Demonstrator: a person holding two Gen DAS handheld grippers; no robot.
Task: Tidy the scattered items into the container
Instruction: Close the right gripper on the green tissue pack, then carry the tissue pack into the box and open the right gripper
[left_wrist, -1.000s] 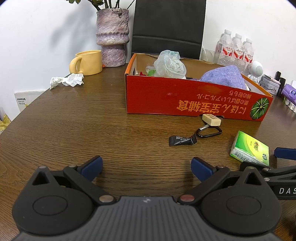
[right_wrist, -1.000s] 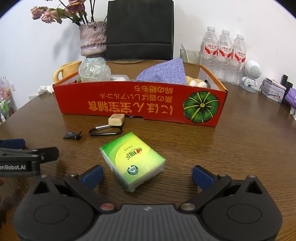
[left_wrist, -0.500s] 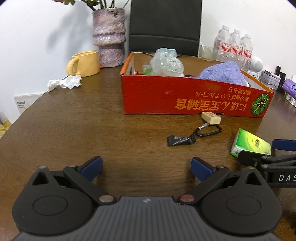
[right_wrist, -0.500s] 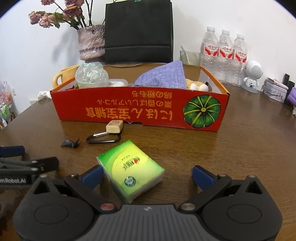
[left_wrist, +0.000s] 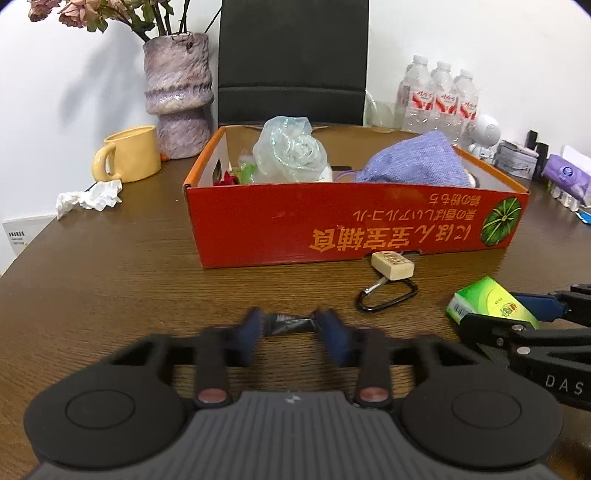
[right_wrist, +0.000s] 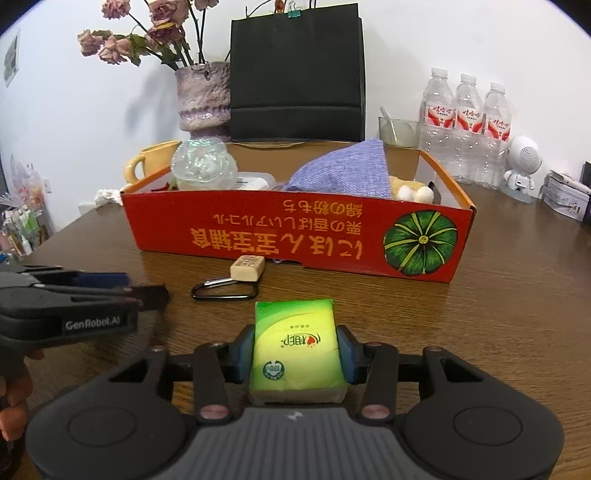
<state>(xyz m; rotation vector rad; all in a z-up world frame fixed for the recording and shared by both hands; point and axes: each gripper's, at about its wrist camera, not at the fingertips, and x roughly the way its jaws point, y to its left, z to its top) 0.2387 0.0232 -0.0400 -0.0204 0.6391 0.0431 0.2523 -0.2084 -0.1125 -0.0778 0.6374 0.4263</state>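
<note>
A small black wrapper (left_wrist: 290, 324) lies on the brown table, and my left gripper (left_wrist: 290, 325) is closing on it, with its blue pads touching both ends. My right gripper (right_wrist: 295, 352) is closing too, its pads pressed on the sides of a green tissue pack (right_wrist: 295, 343) that rests on the table. The red cardboard box (left_wrist: 332, 229) stands just beyond, holding a clear plastic bag (left_wrist: 291, 151) and a purple cloth (left_wrist: 417, 162). A beige tile on a black carabiner (left_wrist: 391, 264) lies before the box's front wall. In the right wrist view the left gripper (right_wrist: 122, 284) shows at the left.
At the back left stand a yellow mug (left_wrist: 129, 155) and a purple vase (left_wrist: 177, 96), with crumpled white paper (left_wrist: 88, 195) nearby. A black bag (right_wrist: 295, 74) stands behind the box. Water bottles (right_wrist: 465, 125) and a white figure (right_wrist: 522, 166) stand back right.
Both grippers stood wide open and have closed. The left one moved up to the black wrapper and took it. The right one's pads came in on the tissue pack, which now sits straight.
</note>
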